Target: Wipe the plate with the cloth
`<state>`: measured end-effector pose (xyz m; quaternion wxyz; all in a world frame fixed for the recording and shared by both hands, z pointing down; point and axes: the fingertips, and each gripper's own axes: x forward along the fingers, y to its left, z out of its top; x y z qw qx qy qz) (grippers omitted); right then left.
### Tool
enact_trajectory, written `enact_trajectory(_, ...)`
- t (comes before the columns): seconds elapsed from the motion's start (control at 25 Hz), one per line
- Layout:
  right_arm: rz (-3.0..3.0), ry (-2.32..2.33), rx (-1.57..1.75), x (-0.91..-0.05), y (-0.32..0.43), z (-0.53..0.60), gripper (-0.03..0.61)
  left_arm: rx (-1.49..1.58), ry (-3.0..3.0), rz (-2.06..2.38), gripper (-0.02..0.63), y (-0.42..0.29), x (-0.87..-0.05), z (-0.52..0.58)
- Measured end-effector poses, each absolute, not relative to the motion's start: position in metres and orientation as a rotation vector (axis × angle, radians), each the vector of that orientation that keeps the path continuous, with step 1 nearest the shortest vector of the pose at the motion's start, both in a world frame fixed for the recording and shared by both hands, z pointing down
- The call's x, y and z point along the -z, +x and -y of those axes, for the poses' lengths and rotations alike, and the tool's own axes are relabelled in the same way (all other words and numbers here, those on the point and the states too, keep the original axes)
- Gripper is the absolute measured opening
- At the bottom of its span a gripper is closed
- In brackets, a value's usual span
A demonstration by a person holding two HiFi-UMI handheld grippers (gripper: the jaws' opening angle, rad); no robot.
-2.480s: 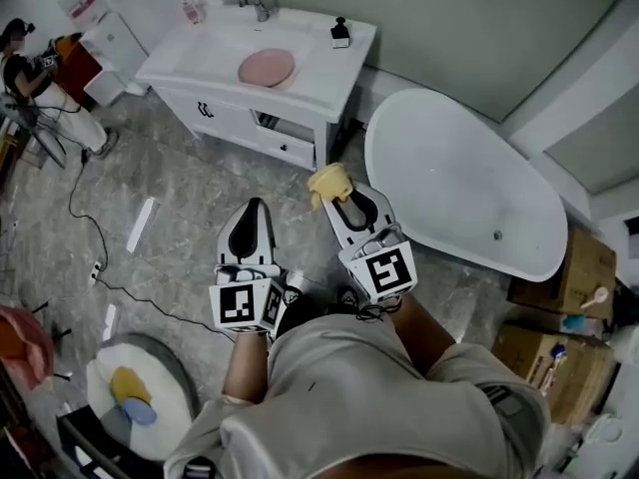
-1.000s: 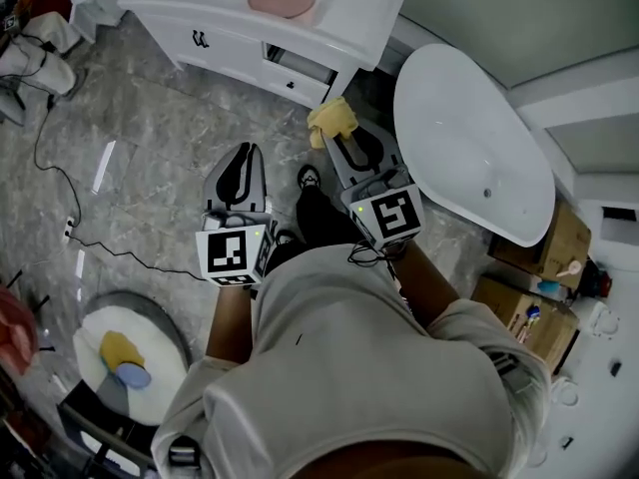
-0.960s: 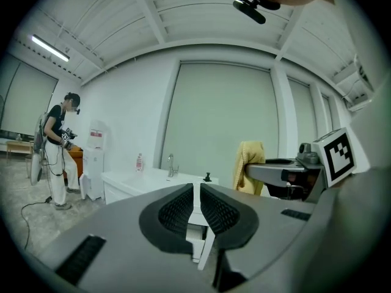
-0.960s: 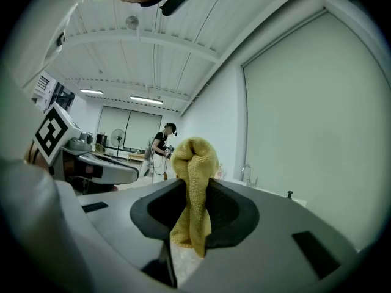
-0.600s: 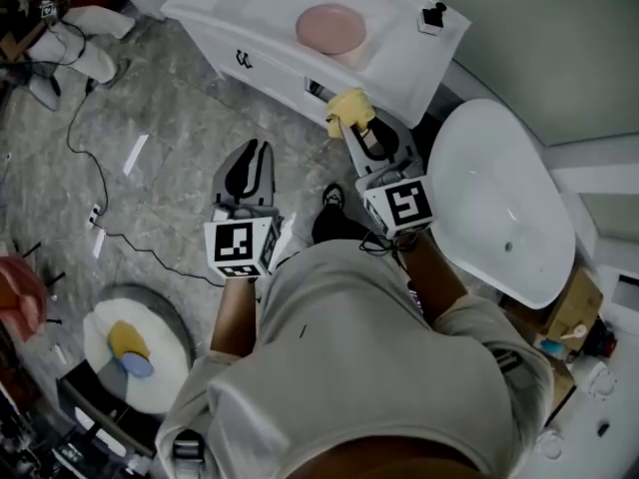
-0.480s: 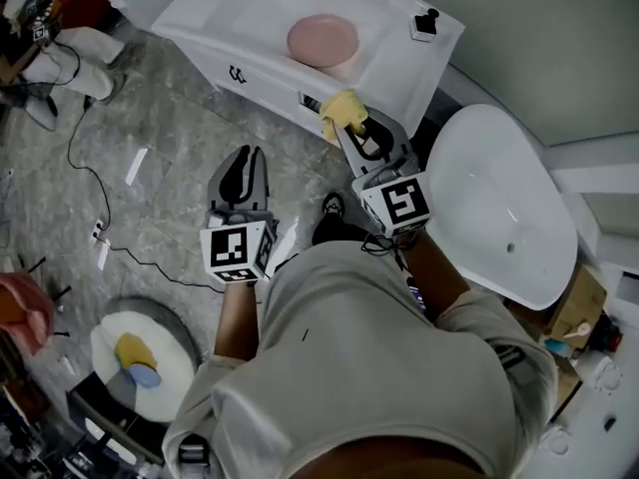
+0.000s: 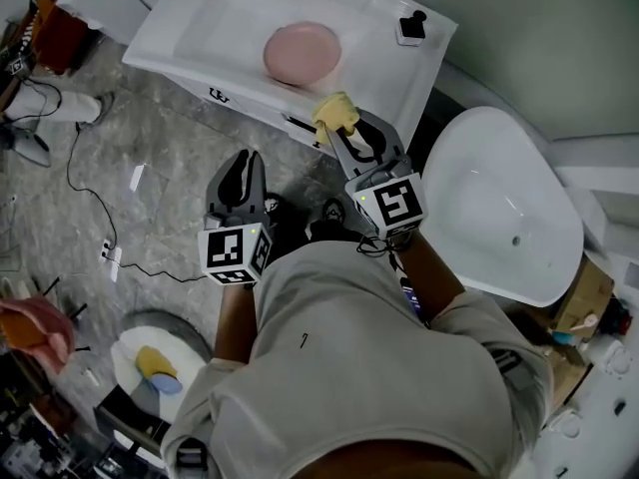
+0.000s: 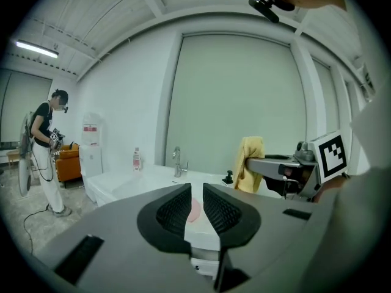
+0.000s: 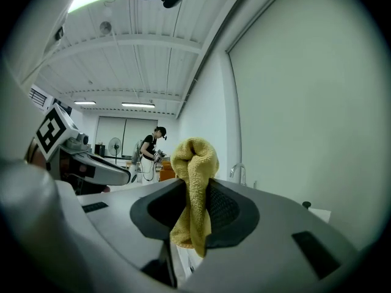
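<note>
Right claw (image 7: 339, 136) is clamped on the yellow cloth (image 7: 335, 110), held short of the pink plate (image 7: 303, 52) on the vanity worktop (image 7: 205, 30). Left claw (image 7: 243, 168) is nearly closed, empty. Approach step is judged; next, cloth must be lowered onto plate.

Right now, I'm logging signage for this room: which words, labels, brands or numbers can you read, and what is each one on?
No text here can be read.
Red label on the white unit by the wall: too small and blurred.
Label on the bottle: too small.
Cubes on the left gripper and on the right gripper, which grips the cloth: square marker patterns only, no letters.
</note>
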<state>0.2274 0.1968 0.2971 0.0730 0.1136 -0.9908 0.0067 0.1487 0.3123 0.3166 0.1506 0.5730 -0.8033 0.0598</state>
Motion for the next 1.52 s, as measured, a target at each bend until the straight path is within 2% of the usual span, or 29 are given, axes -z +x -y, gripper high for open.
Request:
enact_trajectory(0.32,2.887,0.456,-0.048,-0.317,0.18,-0.159,0.091,-0.141,1.741,2.183,0.06,0.094,-0.344,-0.256)
enact_trajectory(0.72,2.758,0.634,-0.084,-0.334,0.061,-0.107,0.091,-0.141,1.934,1.958,0.06,-0.054,-0.353,-0.184)
enact_trajectory(0.92,2.683,0.762,-0.148,-0.347,0.028,-0.09,0.091,-0.203,1.969,1.841,0.06,-0.109,-0.375,-0.16)
enact_trajectory(1.16,2.538,0.814,-0.239,-0.392,0.029,-0.061,0.091,-0.274,1.932,1.684,0.06,-0.131,-0.435,-0.121)
enact_trajectory(1.52,2.518,0.684,-0.395,-0.446,0.016,0.0,0.091,-0.413,1.812,1.577,0.06,-0.121,-0.493,-0.065)
